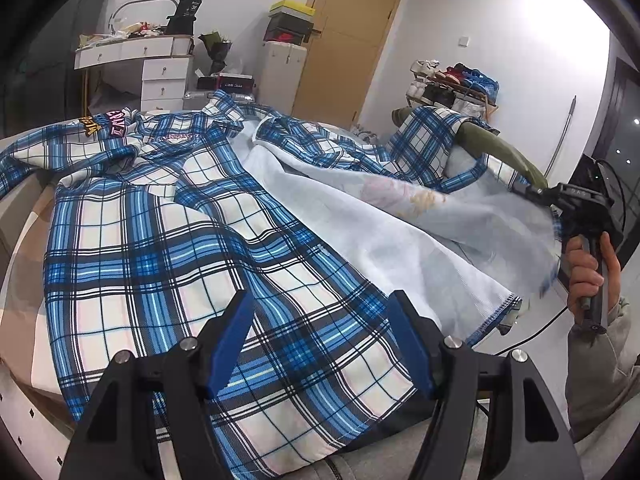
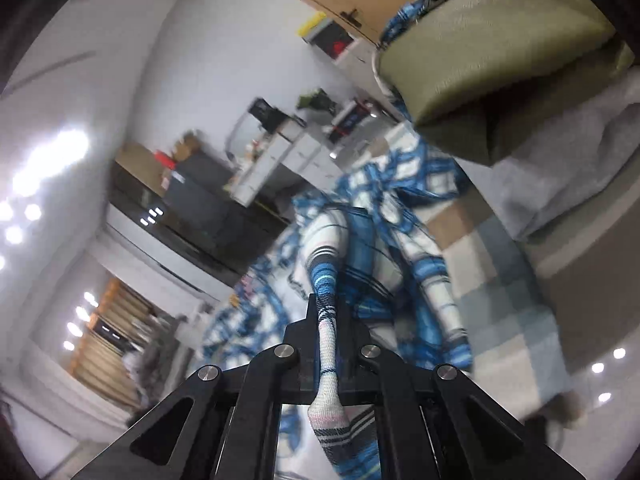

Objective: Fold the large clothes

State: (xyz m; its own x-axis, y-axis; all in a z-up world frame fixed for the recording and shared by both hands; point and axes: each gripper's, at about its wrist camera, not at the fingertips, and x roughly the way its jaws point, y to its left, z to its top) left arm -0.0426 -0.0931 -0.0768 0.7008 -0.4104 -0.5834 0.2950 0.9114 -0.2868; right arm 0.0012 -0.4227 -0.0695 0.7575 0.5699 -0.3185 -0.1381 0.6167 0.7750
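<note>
At the far left, a white dresser (image 1: 160, 68) stood against the wall behind the bed (image 1: 24, 216). The blue plaid shirt (image 1: 168, 240) lay spread over the bed, its collar toward the dresser and its hem toward the camera. The left gripper (image 1: 320, 344) hovered just above the hem, its blue fingers (image 1: 230, 336) apart with no cloth between them. Further right, one front panel of the shirt was lifted and turned over, showing its pale inner side. At the right edge, a hand (image 1: 592, 268) held the right gripper (image 2: 328, 304), whose fingers were clamped together on a bunched strip of the shirt. An olive pillow (image 1: 500, 152) lay behind it.
</note>
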